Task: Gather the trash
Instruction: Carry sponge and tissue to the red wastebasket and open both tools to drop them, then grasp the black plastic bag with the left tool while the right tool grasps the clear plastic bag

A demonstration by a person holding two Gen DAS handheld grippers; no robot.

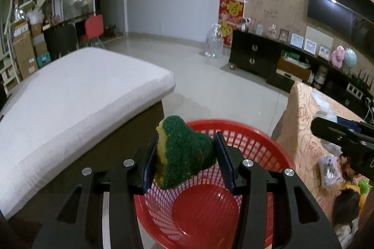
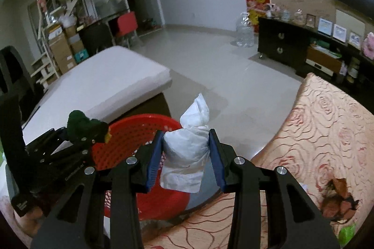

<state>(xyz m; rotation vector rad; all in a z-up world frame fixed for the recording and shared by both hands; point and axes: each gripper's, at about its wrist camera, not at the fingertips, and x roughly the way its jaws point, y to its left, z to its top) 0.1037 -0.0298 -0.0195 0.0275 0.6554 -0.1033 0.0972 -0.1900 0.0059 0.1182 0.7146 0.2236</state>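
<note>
Left gripper (image 1: 185,161) clamped on a green-and-yellow scrub sponge (image 1: 182,153), squeezed between the blue pads — held right above the red mesh basket (image 1: 257,146), over its near-left rim. Right gripper (image 2: 185,155) grips a crumpled white plastic bag (image 2: 189,151), just right of the basket and beside its rim, not yet over it. White-cushioned bench (image 1: 77,94) stands left of the basket; rose-patterned cloth surface (image 2: 327,132) on its right — wrappers (image 1: 329,169) lie there.
</note>
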